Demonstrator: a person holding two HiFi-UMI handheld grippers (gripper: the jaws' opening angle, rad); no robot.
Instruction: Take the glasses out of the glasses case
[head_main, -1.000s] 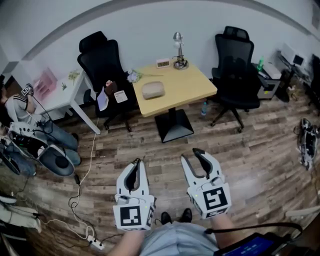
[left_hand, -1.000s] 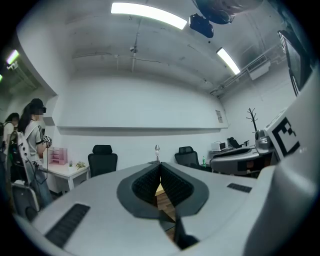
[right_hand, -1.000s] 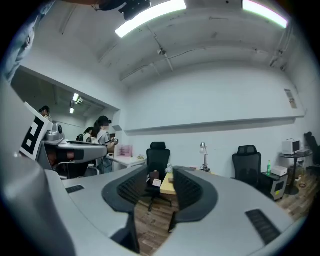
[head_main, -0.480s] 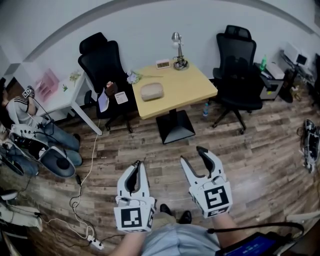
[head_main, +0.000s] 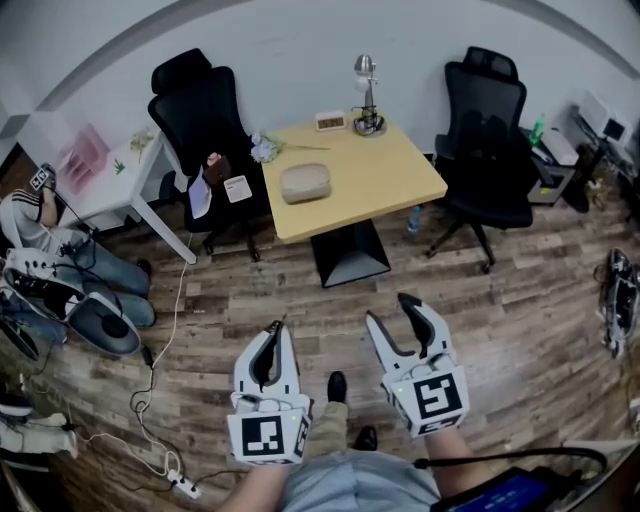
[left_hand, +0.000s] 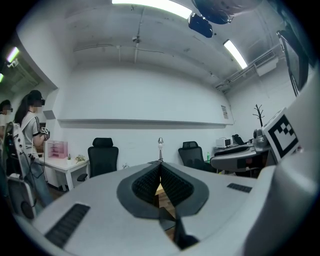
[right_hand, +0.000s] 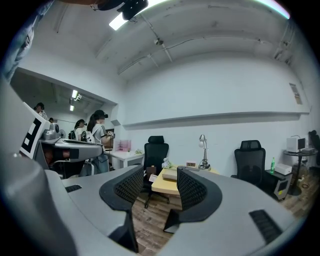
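The beige glasses case (head_main: 305, 183) lies closed on the wooden table (head_main: 390, 185), well ahead of both grippers. My left gripper (head_main: 276, 328) is held low over the floor, shut with nothing in it. My right gripper (head_main: 388, 308) hovers beside it, open and empty. In the right gripper view the case (right_hand: 170, 174) shows far off on the table (right_hand: 162, 187), between the open jaws of my right gripper (right_hand: 160, 170). In the left gripper view the pads (left_hand: 150, 182) of my left gripper (left_hand: 160, 166) meet, leaving only a sliver of table visible.
Two black office chairs (head_main: 200, 110) (head_main: 490, 130) flank the table. A desk lamp (head_main: 366, 95), a small clock (head_main: 329, 122) and flowers (head_main: 265, 150) stand at its far edge. A seated person (head_main: 40, 235) and floor cables (head_main: 160, 400) are at the left.
Both grippers and the head have moved forward toward the table. The right jaws have spread wider. A foot has stepped forward between the grippers.
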